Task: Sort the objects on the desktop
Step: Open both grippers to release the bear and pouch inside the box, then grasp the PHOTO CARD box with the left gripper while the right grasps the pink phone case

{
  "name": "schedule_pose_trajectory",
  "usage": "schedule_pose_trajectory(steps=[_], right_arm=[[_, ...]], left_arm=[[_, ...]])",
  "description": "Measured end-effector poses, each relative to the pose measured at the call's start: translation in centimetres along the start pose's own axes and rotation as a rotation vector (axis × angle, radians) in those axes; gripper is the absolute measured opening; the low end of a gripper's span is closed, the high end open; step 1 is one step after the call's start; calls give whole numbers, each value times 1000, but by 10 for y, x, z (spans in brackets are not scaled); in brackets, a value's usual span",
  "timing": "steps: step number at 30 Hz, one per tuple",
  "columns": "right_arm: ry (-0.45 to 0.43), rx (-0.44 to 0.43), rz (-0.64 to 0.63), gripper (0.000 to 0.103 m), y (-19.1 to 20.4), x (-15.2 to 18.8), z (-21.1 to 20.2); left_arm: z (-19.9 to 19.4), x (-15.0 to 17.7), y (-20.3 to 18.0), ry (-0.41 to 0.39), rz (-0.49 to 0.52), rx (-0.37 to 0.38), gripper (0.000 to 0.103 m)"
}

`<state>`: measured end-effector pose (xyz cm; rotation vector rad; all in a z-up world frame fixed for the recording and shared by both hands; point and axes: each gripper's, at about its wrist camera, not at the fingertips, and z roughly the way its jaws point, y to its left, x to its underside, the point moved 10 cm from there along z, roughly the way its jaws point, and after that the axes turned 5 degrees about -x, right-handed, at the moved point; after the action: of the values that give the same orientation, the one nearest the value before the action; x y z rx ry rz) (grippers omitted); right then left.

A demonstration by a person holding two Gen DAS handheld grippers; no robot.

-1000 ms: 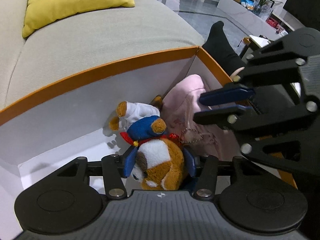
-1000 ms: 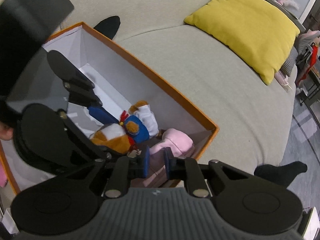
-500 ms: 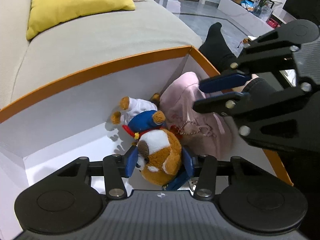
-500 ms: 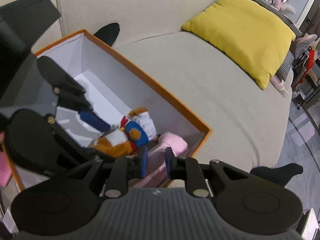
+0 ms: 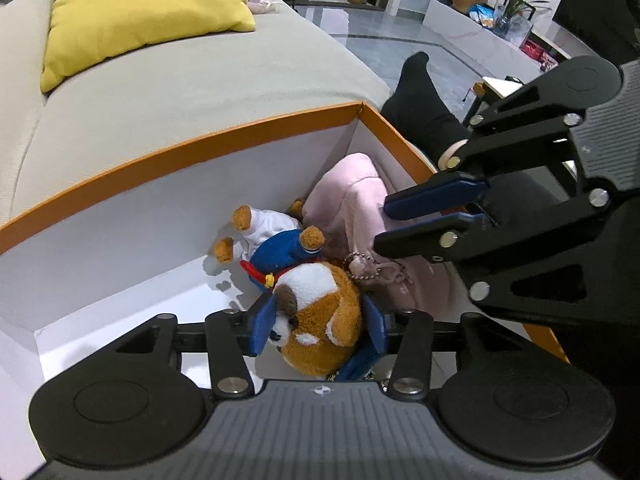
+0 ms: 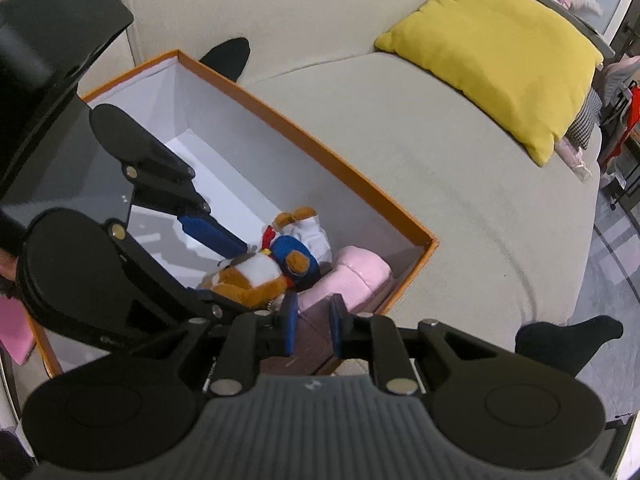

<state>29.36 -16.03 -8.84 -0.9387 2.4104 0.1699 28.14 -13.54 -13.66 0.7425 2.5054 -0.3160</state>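
Observation:
A brown and white plush dog point(image 5: 316, 312) in a blue and white sailor outfit lies in the orange-rimmed white box point(image 5: 180, 152) on the sofa. My left gripper point(image 5: 320, 328) has its blue pads against both sides of the dog's head; its jaws are opening slightly with the head still between them. A pink plush point(image 5: 352, 200) with a bead keychain point(image 5: 362, 266) fills the box's corner beside the dog. My right gripper point(image 5: 380, 224) hovers just over the pink plush, with a narrow gap and nothing visibly between its pads. From the right wrist, the dog point(image 6: 256, 276) and the pink plush point(image 6: 360, 272) lie ahead of that gripper point(image 6: 314, 330).
The box point(image 6: 320, 160) rests on a beige sofa point(image 5: 200, 92) with a yellow cushion point(image 5: 136, 4) further back. A person's feet in black socks point(image 5: 420, 108) sit beside the box's end. The left half of the box holds only white floor.
My left pads have drawn in slightly around the dog's head, and the head has turned and shifted a little between them. The right gripper has barely moved over the pink plush.

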Motion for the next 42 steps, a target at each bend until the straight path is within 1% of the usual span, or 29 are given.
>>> schedule_pose_trajectory(steps=[5,9,11,17,19,21,22,24,27,30,33,34,36,37,39,41,42], right_arm=[[-40,-1,49,18,-2,2,-16],[-116,1,98,18,3,3,-42],[-168,-11,123,19,10,4,-57],[-326,-64,185,35,53,20,-101],[-365,-79,197,42,71,27,-111],[-384,-116,212,48,92,35,-117],[-383,-131,225,49,100,40,-117],[-373,-175,257,49,120,50,-114],[-325,-280,276,50,154,65,-103],[-263,-364,302,50,183,79,-87],[-199,-419,326,50,210,91,-65],[-179,-427,337,49,216,93,-58],[-141,-434,369,49,222,98,-41],[-126,-438,386,49,224,97,-32],[-101,-437,419,49,224,96,-16],[-76,-442,460,49,222,95,0],[-68,-447,475,49,222,93,5]], left_arm=[[-9,-2,0,-17,-1,-10,63],[-29,-3,3,-44,-24,-29,64],[-47,-4,5,-86,-33,-33,64],[-119,13,7,-177,-78,-58,64],[-142,25,8,-195,-100,-83,64],[-161,38,7,-205,-124,-111,64],[-166,42,6,-199,-138,-125,64],[-178,63,6,-193,-170,-144,64],[-187,97,3,-157,-221,-149,64],[-186,137,1,-99,-280,-159,64],[-178,173,0,-29,-346,-167,64],[-174,183,3,-19,-385,-172,64],[-167,199,14,-17,-471,-195,64],[-166,205,19,-35,-500,-210,64],[-167,208,28,-81,-520,-234,64],[-163,209,32,-98,-516,-266,65],[-160,208,36,-98,-512,-294,65]])
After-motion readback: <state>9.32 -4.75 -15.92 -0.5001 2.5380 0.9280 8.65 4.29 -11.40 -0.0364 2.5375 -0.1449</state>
